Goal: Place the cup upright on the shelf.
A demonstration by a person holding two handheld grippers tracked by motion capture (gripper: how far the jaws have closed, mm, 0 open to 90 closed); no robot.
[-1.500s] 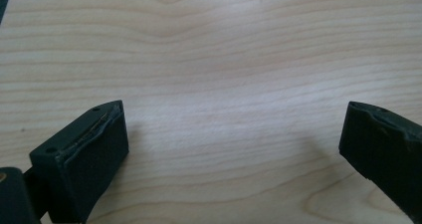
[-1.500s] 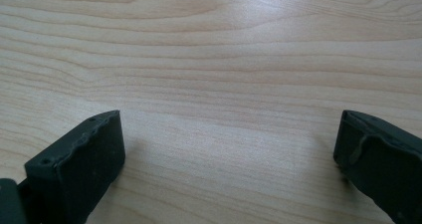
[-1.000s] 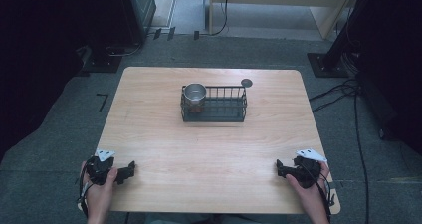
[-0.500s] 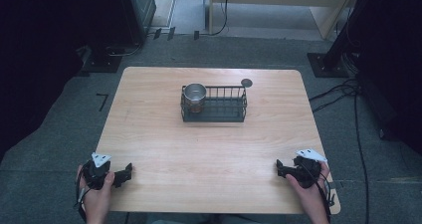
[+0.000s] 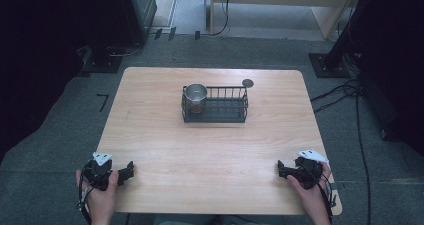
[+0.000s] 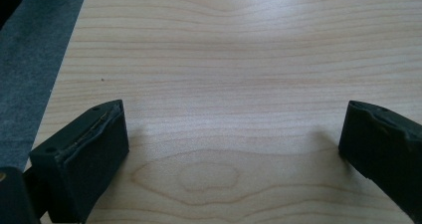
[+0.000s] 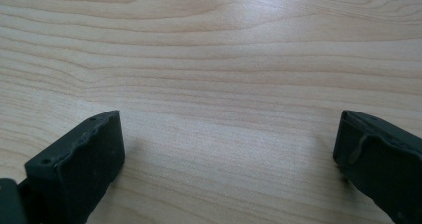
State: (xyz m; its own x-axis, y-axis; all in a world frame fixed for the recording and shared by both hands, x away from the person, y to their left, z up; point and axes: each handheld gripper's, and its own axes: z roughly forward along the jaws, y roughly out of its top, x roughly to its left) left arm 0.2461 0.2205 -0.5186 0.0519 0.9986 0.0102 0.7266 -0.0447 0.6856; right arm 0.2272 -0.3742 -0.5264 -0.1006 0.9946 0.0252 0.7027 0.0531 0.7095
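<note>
Left gripper (image 5: 127, 170): it rested at the near left corner of the table (image 5: 210, 150), with the jaws spread wide and nothing between them.
Right gripper (image 5: 281, 168): it rested at the near right corner, also with the jaws wide apart and empty, pointing toward the middle of the table.
Wire basket (image 5: 215, 104): it stood at the far middle of the table, well apart from both grippers.
Metal cup (image 5: 195, 96): it stood upright inside the left end of the basket.
Small dark disc (image 5: 247, 83): it lay on the table just behind the right end of the basket.
Step in hand: probably the reach toward the cup had not yet begun.
Good way: I think the left gripper should come from above, keep the jaws wide, and close on the cup's rim without pushing the basket.
</note>
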